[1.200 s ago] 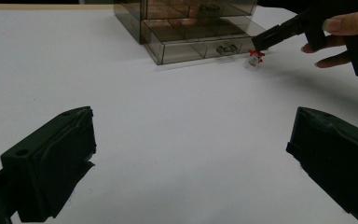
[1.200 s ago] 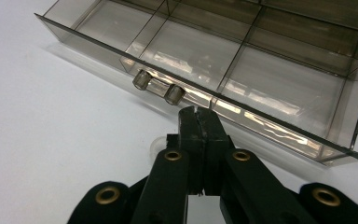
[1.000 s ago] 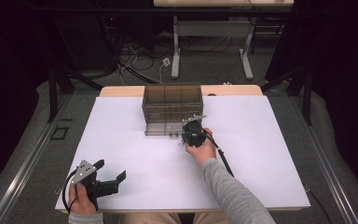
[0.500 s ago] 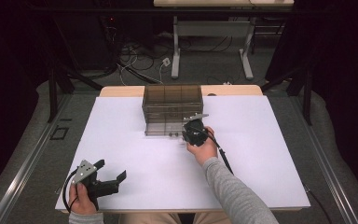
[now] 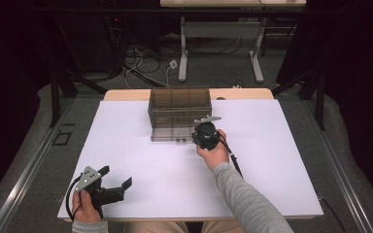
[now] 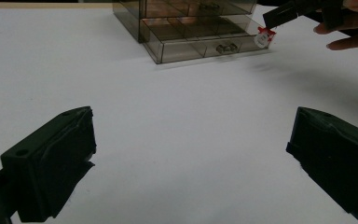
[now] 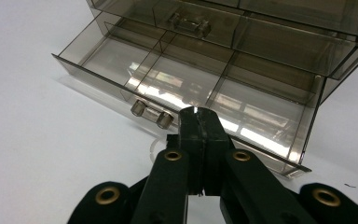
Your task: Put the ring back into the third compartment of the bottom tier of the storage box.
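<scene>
Two claws are at work, and the right claw (image 7: 198, 122) does the job; its jaws are pressed together on a small red-and-white item (image 6: 263, 37), which the left gripper view shows pinched at their tips just over the right end of the open bottom drawer (image 7: 182, 93). The drawer stands pulled out of the smoky clear organiser (image 5: 179, 112) at the far middle of the white counter (image 5: 272, 160). I judge the step to be dropping the item into the right-hand compartment; carry it past the front wall, lower it, then part the jaws. The twin drawer knobs (image 7: 151, 114) sit just left of the tips; keep off them. The left claw (image 5: 114, 177) rests wide apart, empty, near the front-left corner, well clear.
</scene>
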Motion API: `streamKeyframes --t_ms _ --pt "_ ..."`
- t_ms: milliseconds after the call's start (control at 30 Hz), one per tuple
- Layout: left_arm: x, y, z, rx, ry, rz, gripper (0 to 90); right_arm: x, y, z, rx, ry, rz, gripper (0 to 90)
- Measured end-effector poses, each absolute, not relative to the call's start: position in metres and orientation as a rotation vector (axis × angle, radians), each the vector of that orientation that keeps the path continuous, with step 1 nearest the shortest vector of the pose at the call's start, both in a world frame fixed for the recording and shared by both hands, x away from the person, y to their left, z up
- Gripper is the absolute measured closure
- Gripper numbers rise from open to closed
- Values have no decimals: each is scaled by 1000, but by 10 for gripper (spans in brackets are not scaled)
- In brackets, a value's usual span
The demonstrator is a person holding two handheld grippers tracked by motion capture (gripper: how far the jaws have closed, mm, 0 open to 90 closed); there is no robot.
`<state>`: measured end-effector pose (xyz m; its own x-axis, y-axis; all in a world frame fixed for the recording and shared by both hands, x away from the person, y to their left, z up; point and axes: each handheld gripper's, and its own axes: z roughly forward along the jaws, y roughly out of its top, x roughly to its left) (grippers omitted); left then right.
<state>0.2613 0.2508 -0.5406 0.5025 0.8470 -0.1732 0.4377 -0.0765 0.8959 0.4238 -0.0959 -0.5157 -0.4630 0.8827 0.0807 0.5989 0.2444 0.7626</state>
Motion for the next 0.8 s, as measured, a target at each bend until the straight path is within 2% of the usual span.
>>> streamKeyframes --t_ms 800 --pt "261 251 -540 1703 1098 492 12 424 -102 -506 1341 2090 1129 900"
